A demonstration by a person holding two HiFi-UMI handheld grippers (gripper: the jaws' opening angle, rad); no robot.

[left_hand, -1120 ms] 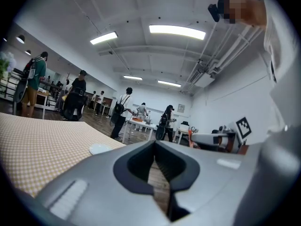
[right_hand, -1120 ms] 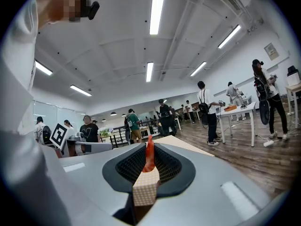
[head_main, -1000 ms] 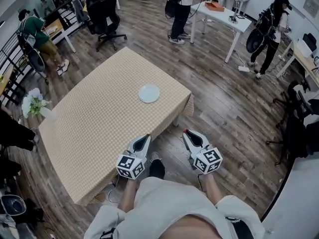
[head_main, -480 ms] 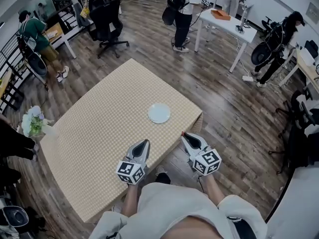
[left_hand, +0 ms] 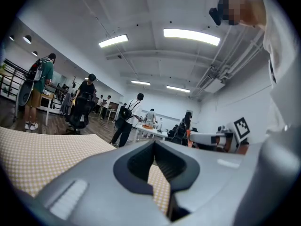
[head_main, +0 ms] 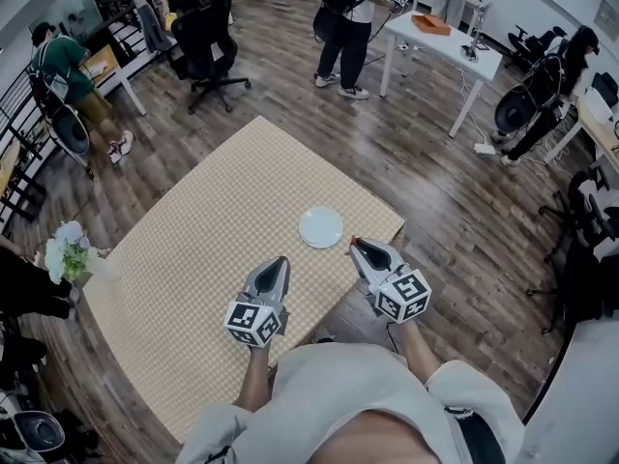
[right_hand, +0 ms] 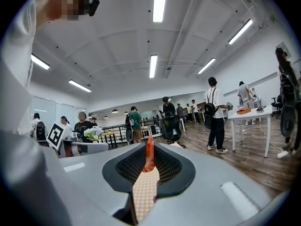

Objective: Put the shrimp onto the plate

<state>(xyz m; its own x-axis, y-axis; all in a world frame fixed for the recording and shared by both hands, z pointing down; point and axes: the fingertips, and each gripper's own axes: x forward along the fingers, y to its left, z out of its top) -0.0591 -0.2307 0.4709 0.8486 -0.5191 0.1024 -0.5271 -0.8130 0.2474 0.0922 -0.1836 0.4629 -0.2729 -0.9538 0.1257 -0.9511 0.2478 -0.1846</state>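
A small white plate (head_main: pixel 320 227) lies on the tan checked tablecloth (head_main: pixel 213 249), near the table's right corner. My right gripper (head_main: pixel 354 246) hovers just right of the plate at the cloth's edge, shut on a thin orange-red shrimp (right_hand: pixel 149 154) that stands upright between its ribbed pads. My left gripper (head_main: pixel 279 262) is over the cloth, below and left of the plate; its jaws meet at the tips with nothing between them (left_hand: pixel 154 144). In both gripper views the cloth shows through the gap behind the tips.
A vase of flowers (head_main: pixel 66 252) stands at the table's left corner. Beyond the table are a black office chair (head_main: pixel 208 37), a white desk (head_main: pixel 445 37) and several standing people, one (head_main: pixel 343 17) near the desk. Wooden floor lies round the table.
The table and plate have come closer in the head view. Both grippers went from above the floor in front of the table to above its near edge. The right gripper's hold on the shrimp looks unchanged.
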